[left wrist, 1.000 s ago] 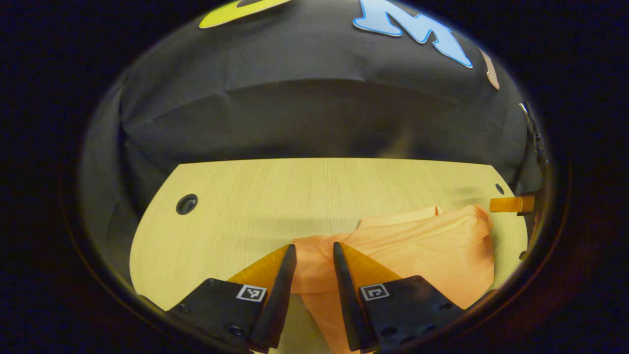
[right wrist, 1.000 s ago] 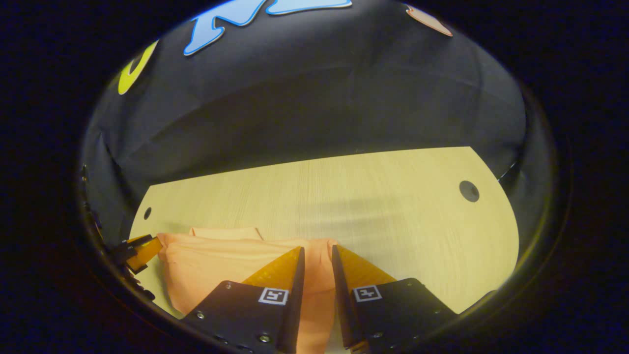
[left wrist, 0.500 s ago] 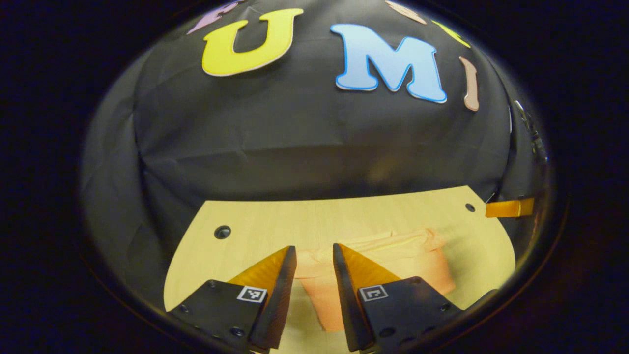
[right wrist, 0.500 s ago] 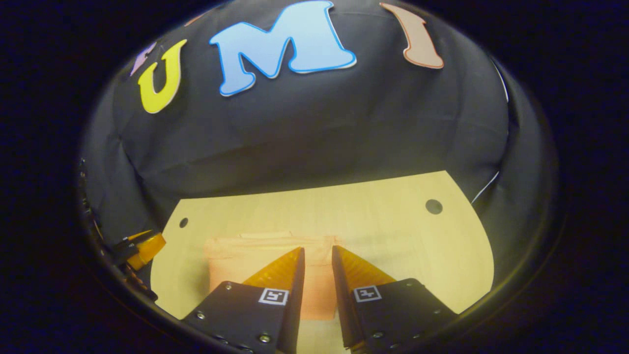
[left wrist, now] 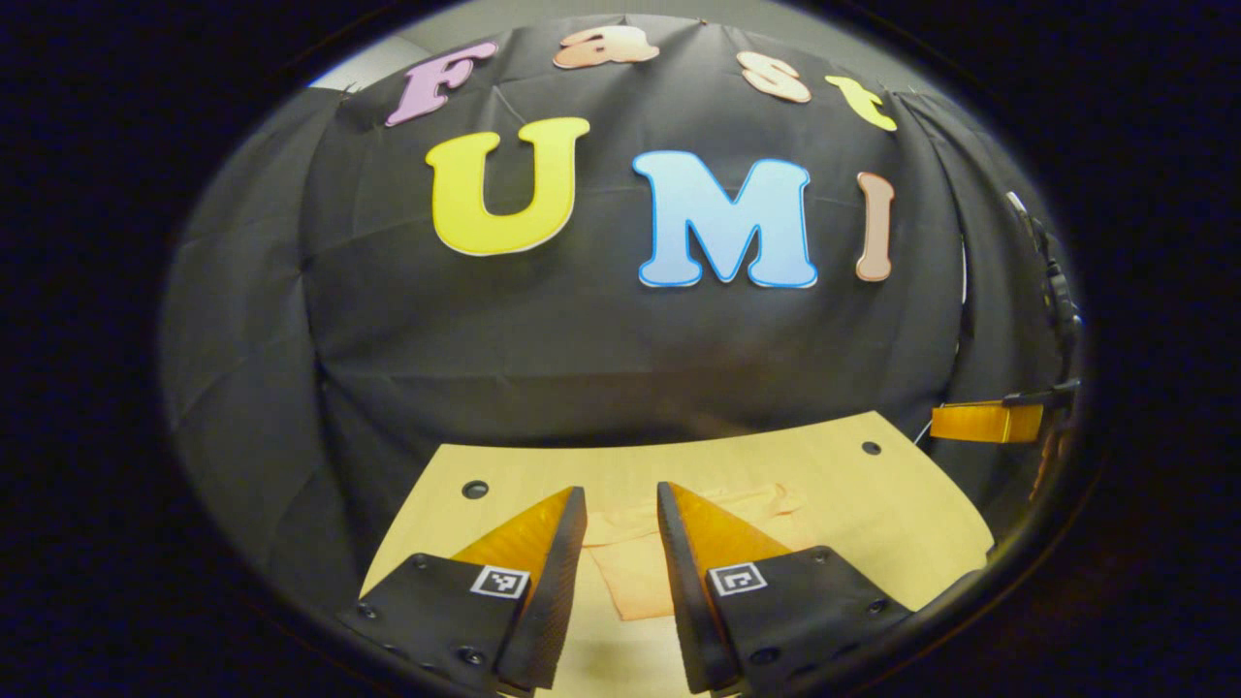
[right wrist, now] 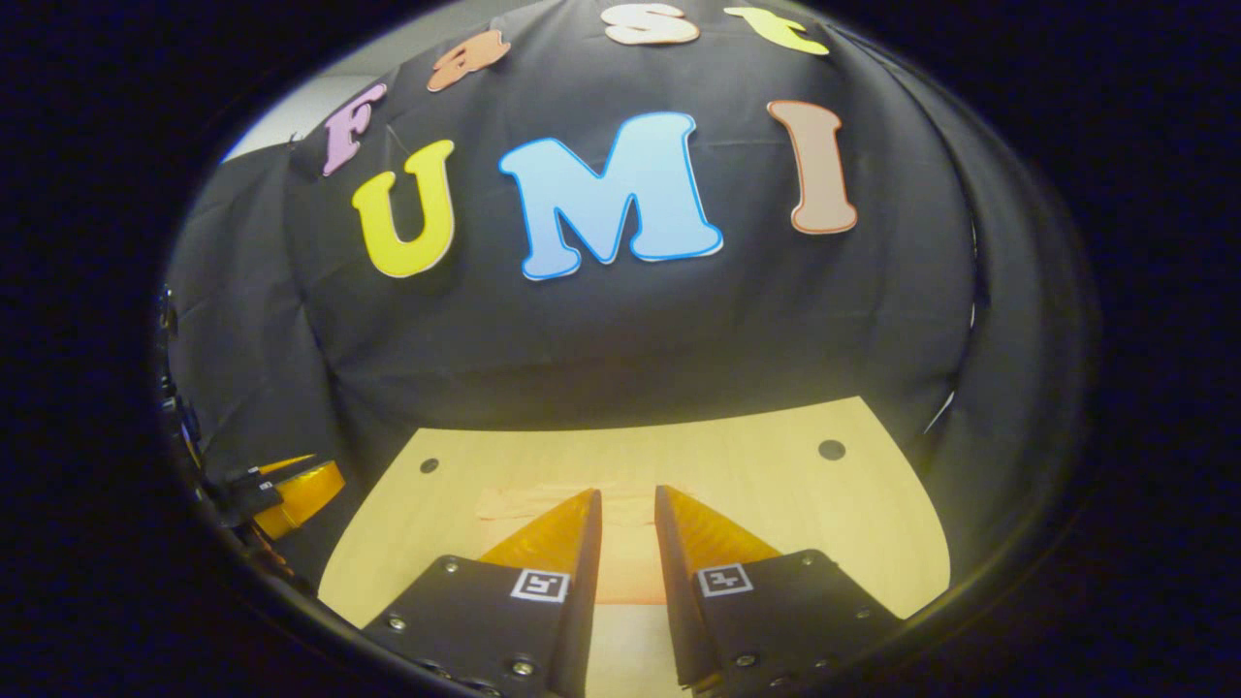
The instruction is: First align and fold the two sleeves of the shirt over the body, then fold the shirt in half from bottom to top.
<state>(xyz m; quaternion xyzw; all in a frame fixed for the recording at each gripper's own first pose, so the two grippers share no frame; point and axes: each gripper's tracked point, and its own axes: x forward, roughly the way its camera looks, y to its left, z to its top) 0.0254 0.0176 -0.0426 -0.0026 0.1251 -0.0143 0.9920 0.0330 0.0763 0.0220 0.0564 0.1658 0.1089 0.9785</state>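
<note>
Currently I count one shirt (left wrist: 635,572), one table (left wrist: 873,494) and two grippers. The shirt is orange and lies folded into a compact block on the light wooden table, toward its near middle; in the right gripper view the same shirt (right wrist: 625,572) sits straight ahead between that gripper's fingers. I see two small round holes in the tabletop, one far left (left wrist: 474,489) and one far right (left wrist: 871,448).

The left gripper (left wrist: 621,509) is raised above the table with a narrow gap between its fingers. Nothing sits in that gap; I see the shirt through it, lying on the table beyond, and neither finger touches the cloth. The right gripper (right wrist: 627,509) stands the same way: parted a little, holding nothing, clear of the shirt. In the left gripper view the right gripper also appears at the right edge; in the right gripper view the left gripper appears at the left edge.

Each gripper's fingers cover the near corners of the shirt, so I cannot make out its near edge in full. The far edge of the shirt shows a loose layer, but I cannot tell whether that is a sleeve or a collar. Lighting is dim and the seams are hard to read.
</note>
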